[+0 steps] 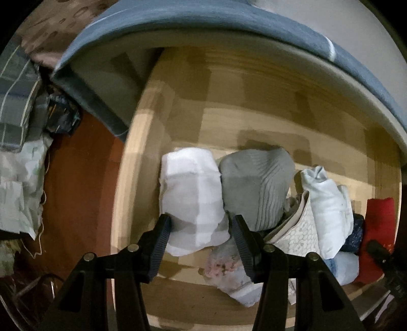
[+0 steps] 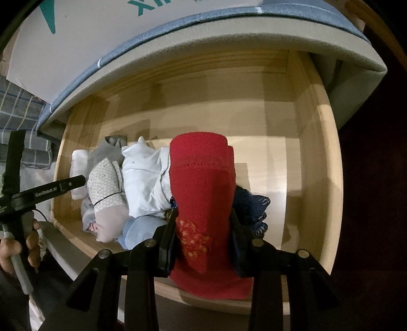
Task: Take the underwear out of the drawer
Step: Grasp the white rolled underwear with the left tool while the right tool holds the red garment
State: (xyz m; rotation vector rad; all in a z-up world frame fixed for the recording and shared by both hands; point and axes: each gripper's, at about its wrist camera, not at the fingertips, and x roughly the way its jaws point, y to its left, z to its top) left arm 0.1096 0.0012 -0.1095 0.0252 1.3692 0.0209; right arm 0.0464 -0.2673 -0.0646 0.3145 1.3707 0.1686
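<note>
An open wooden drawer holds several folded pieces of underwear. My right gripper is shut on an upright red piece with an orange print, near the drawer's front wall. In the left wrist view a white folded piece lies at the left end of the row, beside a grey ribbed one. My left gripper is open and points down, its jaws standing on either side of the white piece's near end. The red piece shows at the far right there.
More pieces fill the middle: a light white one, a honeycomb-patterned one, a pale blue one, a dark blue one. A blue-edged mattress overhangs the drawer's back. A hand holds the left gripper's handle. Checked fabric lies left.
</note>
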